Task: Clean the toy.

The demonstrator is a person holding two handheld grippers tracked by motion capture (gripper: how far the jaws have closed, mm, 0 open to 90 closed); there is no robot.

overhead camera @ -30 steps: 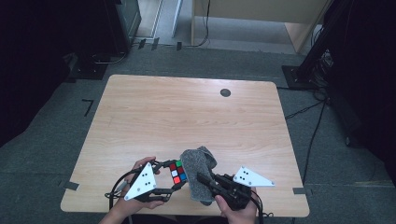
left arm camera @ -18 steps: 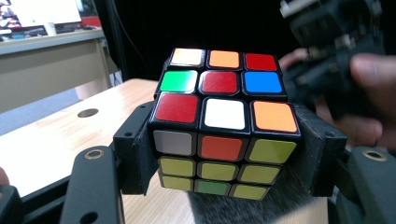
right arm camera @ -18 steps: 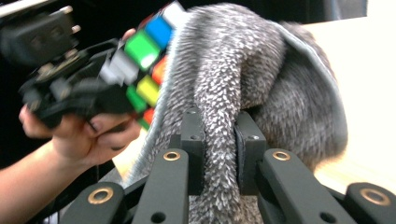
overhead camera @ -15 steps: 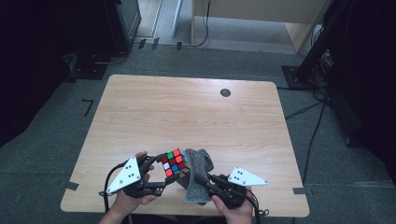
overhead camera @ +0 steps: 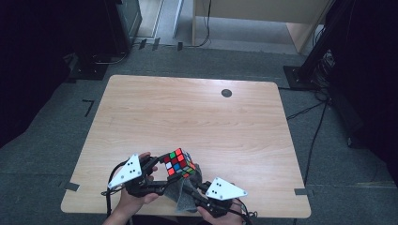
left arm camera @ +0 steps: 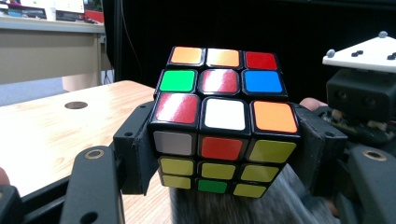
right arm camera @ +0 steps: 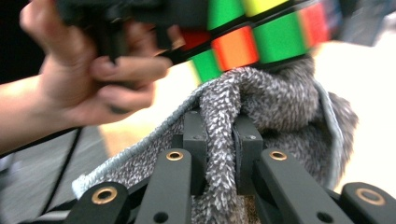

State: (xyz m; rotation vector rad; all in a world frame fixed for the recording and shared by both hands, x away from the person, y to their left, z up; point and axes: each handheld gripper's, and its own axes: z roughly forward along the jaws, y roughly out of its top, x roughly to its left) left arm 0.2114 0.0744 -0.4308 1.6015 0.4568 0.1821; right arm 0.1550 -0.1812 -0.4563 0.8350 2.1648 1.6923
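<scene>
Cube [left arm camera: 223,135] in left claw [left arm camera: 224,154], cloth [right arm camera: 261,116] pinched right

My black jaws hold a cube [left arm camera: 223,133] of red, orange, yellow, green, blue and white squares, and a speckled grey cloth [right arm camera: 261,107].

Your right gripper view blurs the cube [right arm camera: 252,32] and crops its top; the cloth [right arm camera: 280,112] hides its underside.

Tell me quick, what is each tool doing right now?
Left tool: closed on the puzzle cube, held up over the table.
Right tool: closed on a fold of the grey cloth, just under the cube.
</scene>
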